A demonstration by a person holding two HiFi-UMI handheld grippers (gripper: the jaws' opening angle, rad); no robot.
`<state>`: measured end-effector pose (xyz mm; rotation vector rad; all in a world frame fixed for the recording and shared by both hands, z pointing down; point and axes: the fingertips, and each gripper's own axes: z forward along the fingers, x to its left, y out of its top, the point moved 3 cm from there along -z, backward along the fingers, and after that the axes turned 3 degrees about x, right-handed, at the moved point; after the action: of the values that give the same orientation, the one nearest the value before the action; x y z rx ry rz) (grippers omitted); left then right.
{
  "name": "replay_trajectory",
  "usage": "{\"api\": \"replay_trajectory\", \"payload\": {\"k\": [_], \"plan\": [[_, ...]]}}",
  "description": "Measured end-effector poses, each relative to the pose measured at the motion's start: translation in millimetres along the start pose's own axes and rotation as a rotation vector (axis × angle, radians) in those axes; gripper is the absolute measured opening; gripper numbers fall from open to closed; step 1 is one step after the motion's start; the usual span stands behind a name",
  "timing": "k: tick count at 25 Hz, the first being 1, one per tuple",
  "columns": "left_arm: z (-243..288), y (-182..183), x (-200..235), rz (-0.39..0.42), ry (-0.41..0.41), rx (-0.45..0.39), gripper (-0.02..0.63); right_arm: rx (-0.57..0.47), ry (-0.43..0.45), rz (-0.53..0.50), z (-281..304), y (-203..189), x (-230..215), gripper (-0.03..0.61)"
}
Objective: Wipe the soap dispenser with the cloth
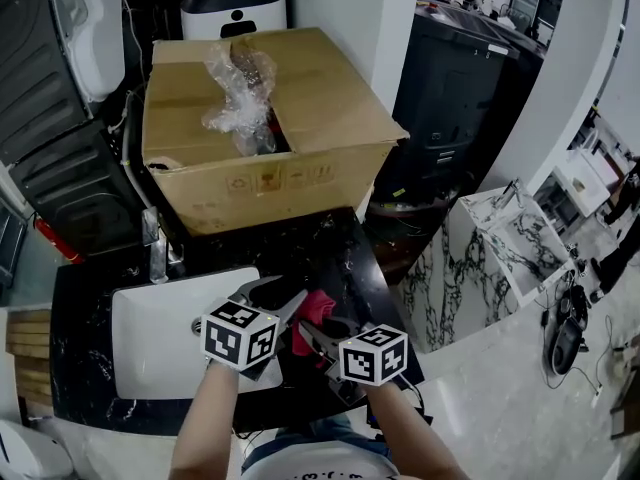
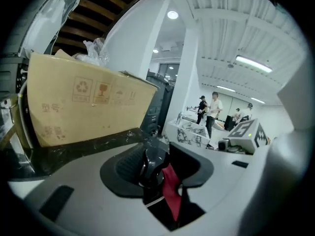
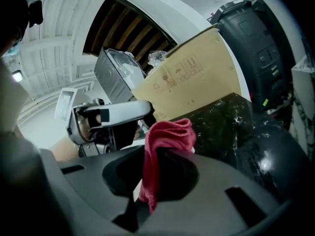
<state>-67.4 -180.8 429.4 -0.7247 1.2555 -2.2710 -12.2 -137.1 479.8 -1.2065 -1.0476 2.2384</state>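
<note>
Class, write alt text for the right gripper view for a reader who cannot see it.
The right gripper pinches a red cloth that bunches up above its jaws. The left gripper is close behind at left, with a cardboard box and a dark marble counter beyond.

Recycling and fragile-glass symbols (image 2: pixel 92 90) on the cardboard box (image 2: pixel 88 114)

The basin (image 1: pixel 140 358) looks like smooth, glossy white ceramic. The tap (image 1: pixel 157 256) at its back rim is polished metal. Around the basin, the countertop (image 1: pixel 345 243) is glossy black stone with white veins. Behind the basin, the box (image 1: pixel 300 183) is matt brown cardboard holding crinkled clear plastic film (image 1: pixel 238 83). Just right of the basin, the cloth (image 1: pixel 316 310) is soft red fabric, and the soap dispenser (image 2: pixel 149 165) is shiny black plastic.
</note>
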Motion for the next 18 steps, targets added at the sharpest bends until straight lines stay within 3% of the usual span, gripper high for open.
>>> {"api": "replay_trajectory", "payload": {"k": [3,7,9,14,16,18], "plan": [[-5,0,10,0.016,-0.1,-0.003,0.176,-0.009,0.0,-0.022,12,-3,12,0.051],[-6,-3,15,-0.045,-0.123,0.02,0.173,-0.022,-0.006,-0.021,13,-4,9,0.051],[-7,-4,15,-0.06,-0.083,0.032,0.173,-0.016,-0.003,-0.017,12,-4,5,0.051],[-4,-6,12,-0.041,0.124,0.065,0.179,-0.01,-0.01,0.061,6,-5,-11,0.051],[-4,-7,12,-0.054,0.14,0.044,0.178,-0.009,-0.001,0.101,4,-7,-15,0.051],[-5,-8,14,-0.101,0.104,0.013,0.177,-0.012,-0.002,0.148,2,-9,-23,0.051]]}}
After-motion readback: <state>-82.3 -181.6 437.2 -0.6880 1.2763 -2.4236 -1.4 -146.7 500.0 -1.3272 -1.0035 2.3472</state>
